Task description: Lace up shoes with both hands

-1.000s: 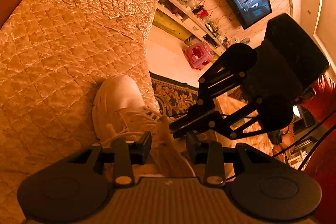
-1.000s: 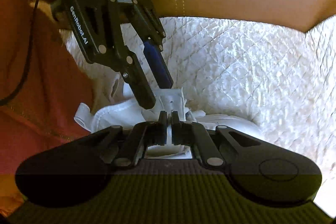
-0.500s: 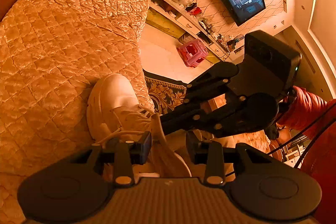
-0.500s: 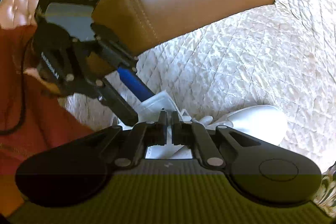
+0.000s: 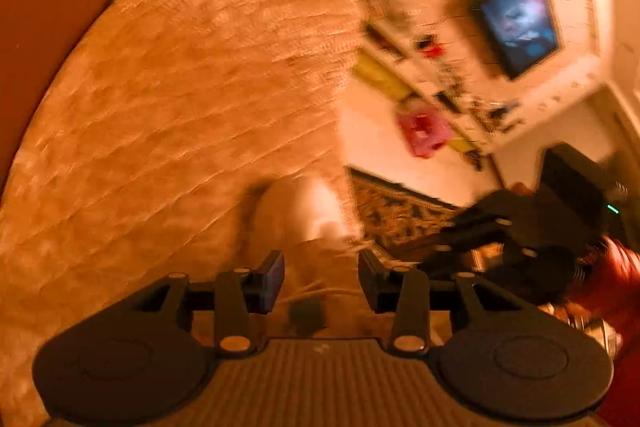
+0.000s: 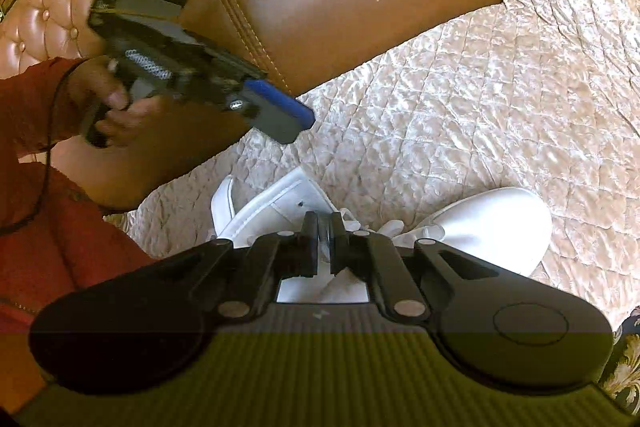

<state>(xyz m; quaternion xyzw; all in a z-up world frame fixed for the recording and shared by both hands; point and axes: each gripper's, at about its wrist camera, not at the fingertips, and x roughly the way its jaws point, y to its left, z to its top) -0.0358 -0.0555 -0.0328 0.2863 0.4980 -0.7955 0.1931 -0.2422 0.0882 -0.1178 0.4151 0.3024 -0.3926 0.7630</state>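
A white shoe [image 6: 492, 227] lies on the quilted sofa cover with its toe to the right and its tongue [image 6: 280, 203] raised at the left. My right gripper [image 6: 324, 229] hovers over the lacing area. Its jaws are nearly together and just opening, and a thin white lace shows in the slit between them. My left gripper [image 6: 298, 121], with its blue pad, is held in a hand above and left of the tongue. Its jaws are opening and nothing sits between them. In the blurred left wrist view, the left gripper [image 5: 322, 275] stands over the shoe [image 5: 296, 211].
A brown leather sofa back [image 6: 360, 7] rises behind the quilted cover [image 6: 480, 99]. A person's hand [image 6: 112, 103] and red sleeve [image 6: 60, 247] fill the left. Beyond the sofa edge are a patterned rug [image 5: 396, 219], a pink stool [image 5: 424, 135] and a wall screen [image 5: 520, 23].
The left gripper has come off the shoe's tongue and swung up and away; its view is now motion-blurred. The right gripper has rolled, bringing the shoe's toe into view.
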